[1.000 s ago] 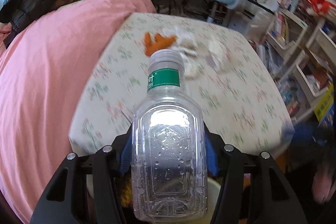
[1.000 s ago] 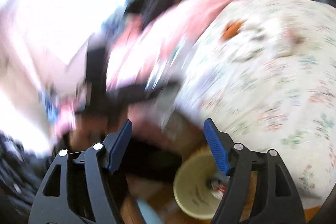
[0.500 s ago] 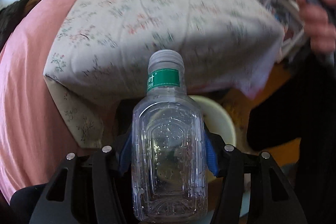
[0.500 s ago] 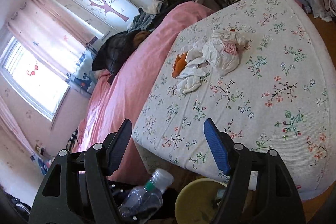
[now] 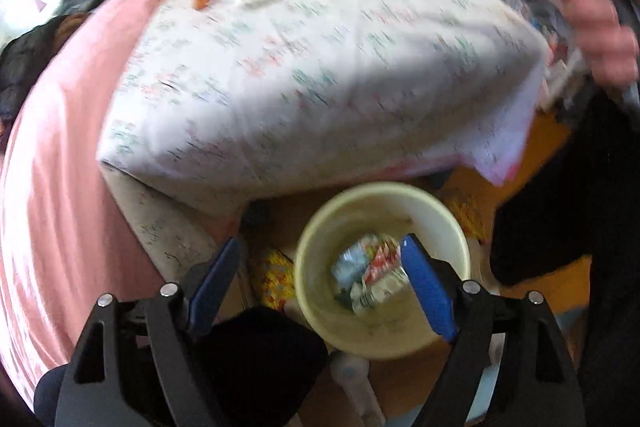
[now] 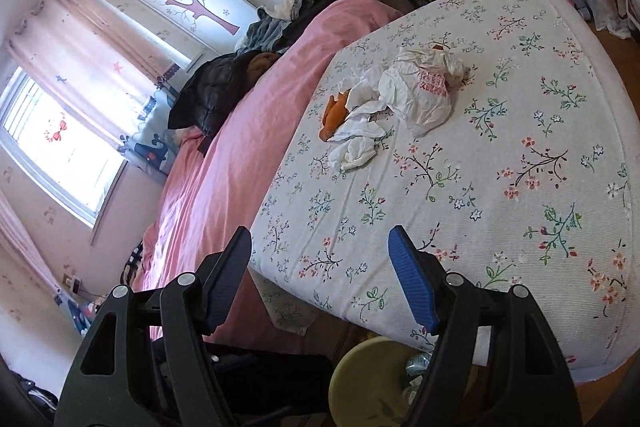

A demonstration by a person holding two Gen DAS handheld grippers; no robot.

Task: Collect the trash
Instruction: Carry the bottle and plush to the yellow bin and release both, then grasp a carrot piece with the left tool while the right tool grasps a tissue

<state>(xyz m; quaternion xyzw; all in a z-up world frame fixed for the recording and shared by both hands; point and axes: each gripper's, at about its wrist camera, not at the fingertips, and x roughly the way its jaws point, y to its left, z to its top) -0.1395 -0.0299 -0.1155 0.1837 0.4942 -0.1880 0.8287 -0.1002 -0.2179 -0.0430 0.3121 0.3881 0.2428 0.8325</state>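
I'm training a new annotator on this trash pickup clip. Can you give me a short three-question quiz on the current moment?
1. True or false: the left tool grips a bottle.
2. What lies beside the white crumpled bags on the floral mattress: A) orange peel, B) a can, C) a shoe?
3. Name the container below the left tool.

Key: 1. False, it is open and empty. 2. A, orange peel. 3. The pale yellow bin.

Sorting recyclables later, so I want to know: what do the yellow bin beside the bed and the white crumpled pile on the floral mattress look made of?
The yellow bin looks like moulded plastic: smooth, matte, one even pale yellow, thin rolled rim. The white crumpled pile looks like thin plastic bags or wrap, soft and creased, with red print; tissue among it cannot be ruled out.
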